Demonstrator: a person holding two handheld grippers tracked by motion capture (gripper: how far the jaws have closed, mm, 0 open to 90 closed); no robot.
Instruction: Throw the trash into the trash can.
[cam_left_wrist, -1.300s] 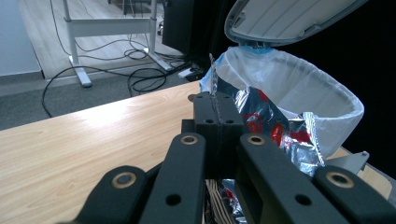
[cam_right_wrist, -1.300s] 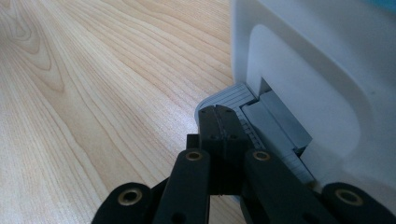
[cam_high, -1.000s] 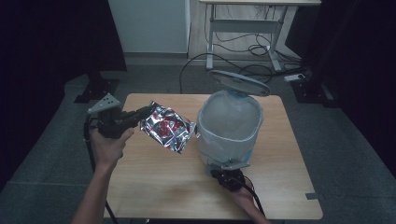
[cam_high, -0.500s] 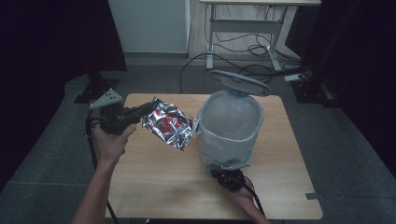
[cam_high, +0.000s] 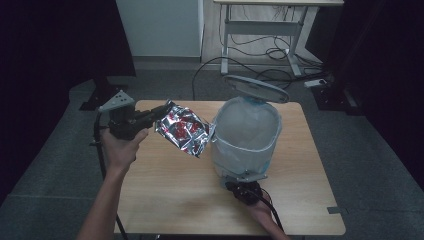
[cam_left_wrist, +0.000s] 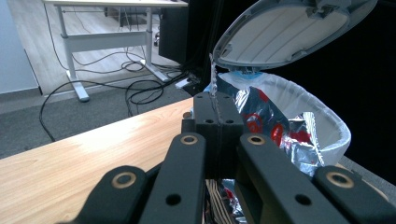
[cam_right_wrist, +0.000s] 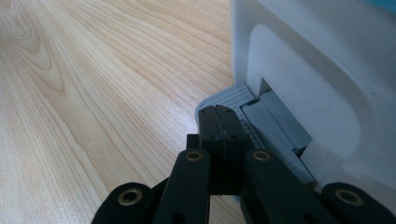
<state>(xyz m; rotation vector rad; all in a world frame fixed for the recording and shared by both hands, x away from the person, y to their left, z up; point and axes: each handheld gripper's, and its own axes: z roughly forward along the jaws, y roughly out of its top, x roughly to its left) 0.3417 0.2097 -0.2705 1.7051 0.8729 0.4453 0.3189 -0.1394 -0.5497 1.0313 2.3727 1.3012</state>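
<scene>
Foil snack bag (cam_high: 182, 129) carried nearer the pedal bin (cam_high: 246, 140) by the left gripper (cam_high: 159, 111), left gripper view: jaws closed on the bag's edge beside the bin's raised lid (cam_left_wrist: 289, 30), right gripper view: right gripper (cam_right_wrist: 218, 115) pressed shut upon the bin's pedal (cam_right_wrist: 243, 105)

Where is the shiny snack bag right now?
In the high view the bag is up in the air, pinched by the left gripper, left of the open bin and touching its rim.
</scene>
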